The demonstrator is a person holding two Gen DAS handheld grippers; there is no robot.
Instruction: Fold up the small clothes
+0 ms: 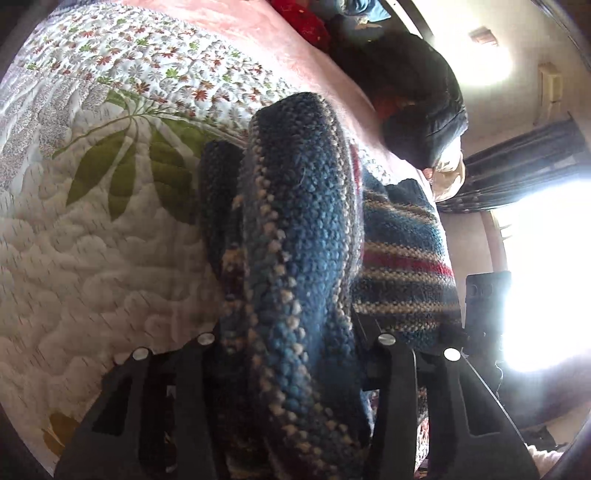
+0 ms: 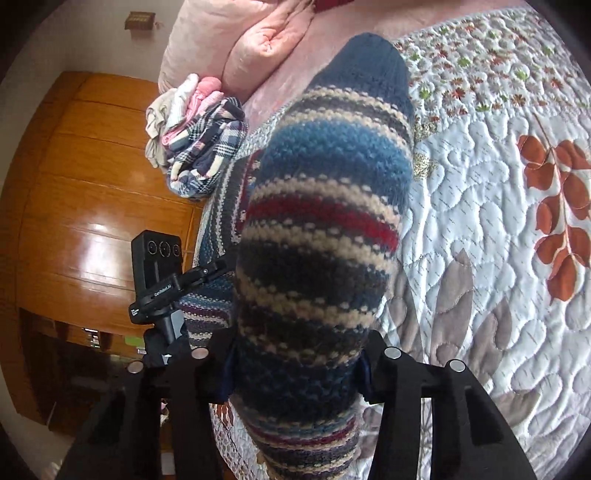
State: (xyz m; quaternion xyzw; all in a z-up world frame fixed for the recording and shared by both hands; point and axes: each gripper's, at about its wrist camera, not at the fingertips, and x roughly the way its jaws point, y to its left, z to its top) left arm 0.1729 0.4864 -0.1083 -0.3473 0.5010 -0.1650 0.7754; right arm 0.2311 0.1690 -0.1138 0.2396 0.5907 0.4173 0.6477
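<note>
A small knitted garment [image 1: 295, 229] with blue, cream, red and dark stripes is bunched up in my left gripper [image 1: 295, 341], which is shut on it; the knit hides the fingertips. Part of it lies on the floral quilt [image 1: 92, 258] to the right. In the right wrist view the same striped knit [image 2: 325, 221] rises in a fold from my right gripper [image 2: 295, 352], also shut on it. The left gripper's body [image 2: 159, 280] shows just left of the knit, and the right gripper's body [image 1: 487, 295] shows in the left wrist view.
The quilt [image 2: 498, 258] covers a bed. A pile of plaid and pink clothes [image 2: 199, 140] sits by the bed edge near a pink blanket [image 2: 258, 44]. A dark jacket [image 1: 417, 96] and red cloth [image 1: 306, 22] lie further off. A wooden wardrobe [image 2: 92, 184] stands beyond.
</note>
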